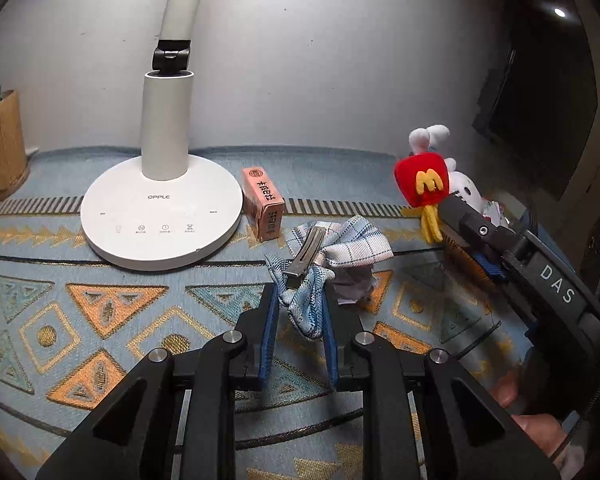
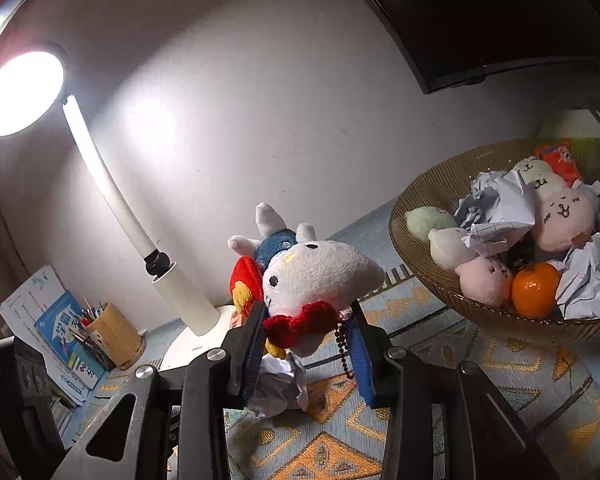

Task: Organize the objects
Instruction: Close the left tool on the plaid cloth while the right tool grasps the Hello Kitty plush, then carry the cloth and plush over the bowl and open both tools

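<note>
Right gripper (image 2: pixel 306 342) is clamped on the plush toy (image 2: pixel 320 276); carry it high over the basket (image 2: pixel 416 216) rim. Left gripper (image 1: pixel 300 316) pinches the hair bow (image 1: pixel 324 256).

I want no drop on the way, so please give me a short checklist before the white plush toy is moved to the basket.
1. Right gripper shut on plush toy: ok.
2. Toy lifted off crumpled paper: ok.
3. Bead chain hangs free: cannot tell.
4. Basket has free room: not ok, nearly full.
5. Left gripper shut on plaid bow clip: ok.
</note>
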`<state>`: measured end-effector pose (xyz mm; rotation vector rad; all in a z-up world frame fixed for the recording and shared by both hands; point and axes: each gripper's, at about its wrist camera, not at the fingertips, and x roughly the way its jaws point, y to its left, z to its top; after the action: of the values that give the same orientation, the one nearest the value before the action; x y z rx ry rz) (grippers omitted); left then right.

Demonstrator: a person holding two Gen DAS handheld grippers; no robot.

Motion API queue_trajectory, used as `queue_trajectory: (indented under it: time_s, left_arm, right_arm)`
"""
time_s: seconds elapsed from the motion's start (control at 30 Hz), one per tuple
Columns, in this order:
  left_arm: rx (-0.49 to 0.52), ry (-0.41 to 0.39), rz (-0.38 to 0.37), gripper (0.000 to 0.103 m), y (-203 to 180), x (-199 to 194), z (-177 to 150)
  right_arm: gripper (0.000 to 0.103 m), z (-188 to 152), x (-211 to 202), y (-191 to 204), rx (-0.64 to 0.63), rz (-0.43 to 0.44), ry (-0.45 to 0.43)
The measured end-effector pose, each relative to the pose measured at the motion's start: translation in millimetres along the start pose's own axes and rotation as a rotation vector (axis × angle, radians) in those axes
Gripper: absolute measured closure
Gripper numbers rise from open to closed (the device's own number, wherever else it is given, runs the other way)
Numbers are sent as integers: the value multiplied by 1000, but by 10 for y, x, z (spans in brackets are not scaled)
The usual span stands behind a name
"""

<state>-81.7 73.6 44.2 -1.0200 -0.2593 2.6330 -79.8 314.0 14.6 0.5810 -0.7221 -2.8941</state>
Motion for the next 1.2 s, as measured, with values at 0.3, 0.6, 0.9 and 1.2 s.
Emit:
queue_trajectory:
  time_s: [0.3, 0.6, 0.9, 1.2]
  left_arm:
    - [-42, -14, -29, 86, 17, 25, -40]
    - [-44, -105, -85, 86, -13, -16, 43]
    - [45, -98, -212, 86, -856, 173, 643]
    - [175, -56, -262, 81, -1890, 681, 1112]
  right_arm:
    - [65, -21, 12, 68, -27, 4, 6]
    - [65, -31, -254, -63, 15, -7, 26]
    - [65, 864, -1126, -609, 67, -59, -157]
    - [62, 1336, -1198, -1461, 181, -166, -142]
